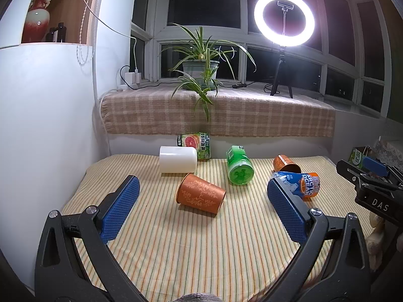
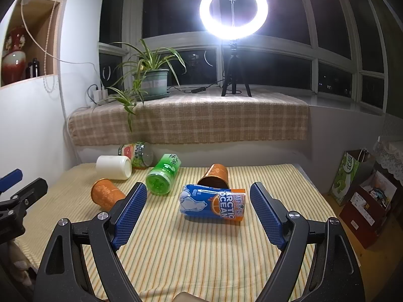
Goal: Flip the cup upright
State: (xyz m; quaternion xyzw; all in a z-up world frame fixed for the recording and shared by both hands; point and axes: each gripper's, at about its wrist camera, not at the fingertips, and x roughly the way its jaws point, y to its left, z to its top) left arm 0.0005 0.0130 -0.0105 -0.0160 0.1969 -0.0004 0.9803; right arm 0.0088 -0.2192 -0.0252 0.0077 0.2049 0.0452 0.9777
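Observation:
An orange patterned cup (image 1: pixel 200 193) lies on its side on the striped table; it shows at the left in the right wrist view (image 2: pixel 107 194). A second orange cup (image 1: pixel 286 164) (image 2: pixel 215 176) lies on its side farther back. A white cup (image 1: pixel 178 159) (image 2: pixel 114 167) lies on its side too. My left gripper (image 1: pixel 203 193) is open, the near orange cup lying just ahead between its fingers. My right gripper (image 2: pixel 198 200) is open and empty, a blue Arctic Ocean can (image 2: pixel 213 202) lying just ahead of it.
A green bottle (image 1: pixel 238 168) (image 2: pixel 163 175) and a grapefruit-label bottle (image 1: pixel 195 144) (image 2: pixel 136 154) lie near the back. The striped tablecloth (image 1: pixel 196 251) covers the table. Behind is a plaid-covered sill (image 1: pixel 216 112) with a plant and ring light. Boxes (image 2: pixel 362 201) stand right of the table.

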